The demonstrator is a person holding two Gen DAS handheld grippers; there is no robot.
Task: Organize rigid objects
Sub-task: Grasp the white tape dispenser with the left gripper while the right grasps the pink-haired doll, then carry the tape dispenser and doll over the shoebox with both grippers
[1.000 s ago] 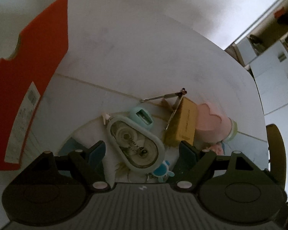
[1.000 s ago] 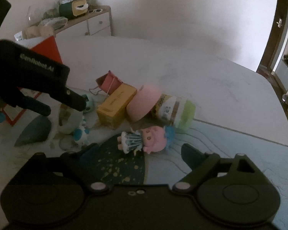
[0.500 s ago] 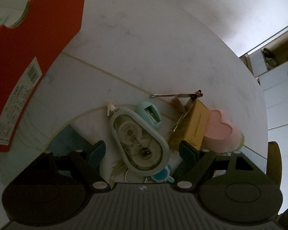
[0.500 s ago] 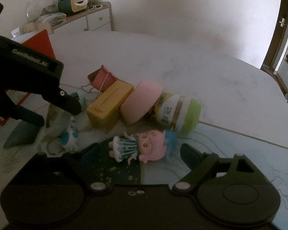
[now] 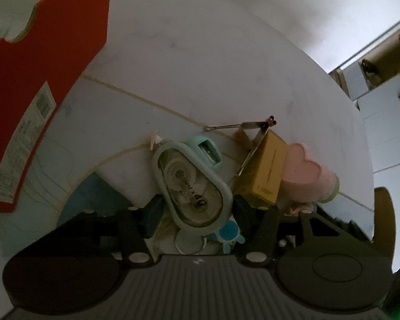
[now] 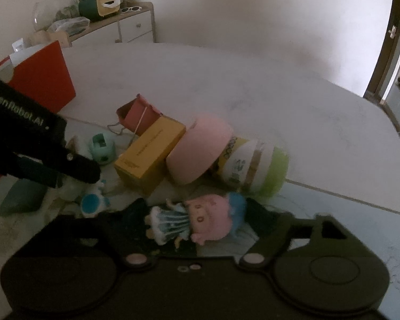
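Note:
A pale green correction tape dispenser (image 5: pixel 190 184) lies on the table between the fingers of my left gripper (image 5: pixel 197 206), whose jaws stand close on either side of its wide end. Behind it lie a mint sharpener (image 5: pixel 206 152), a yellow box (image 5: pixel 266 170) and a pink heart-shaped box (image 5: pixel 301 170). My right gripper (image 6: pixel 200 224) is open around a pink-headed doll (image 6: pixel 194 218) lying on the mat. The yellow box (image 6: pixel 149 154), pink box (image 6: pixel 198 148) and a green-capped jar (image 6: pixel 253 168) lie behind the doll.
A red cardboard box (image 5: pixel 37 85) stands at the left, also in the right wrist view (image 6: pixel 42 80). A small pink bag with a wire handle (image 6: pixel 137 114) and a blue keychain figure (image 6: pixel 92 202) lie among the pile. A cabinet (image 6: pixel 125 26) stands by the wall.
My left gripper has moved forward over the correction tape and its fingers have narrowed onto it. My right gripper has moved forward and down, so the doll now lies between its fingers.

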